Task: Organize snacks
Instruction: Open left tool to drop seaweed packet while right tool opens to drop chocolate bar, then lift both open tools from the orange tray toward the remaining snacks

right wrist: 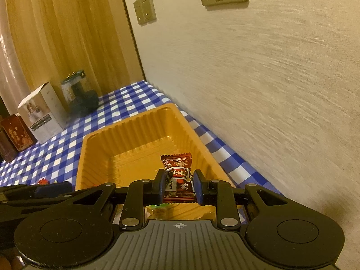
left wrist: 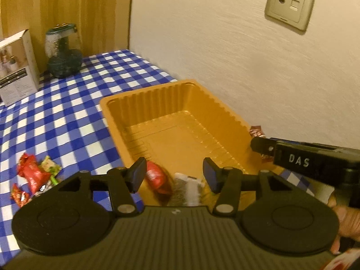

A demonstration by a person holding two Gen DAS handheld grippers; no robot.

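Here, the right gripper (right wrist: 177, 185) pinches a dark red candy (right wrist: 179, 175) between its fingers, above the near end of the orange tray (right wrist: 94, 148). The left gripper (left wrist: 173, 176) is spread wide and holds nothing. A red candy (left wrist: 156, 177) and a white one (left wrist: 191, 187) show between its fingers. More candies (left wrist: 33, 175) sit on the checked cloth (left wrist: 67, 117) at nine o'clock from the tray.
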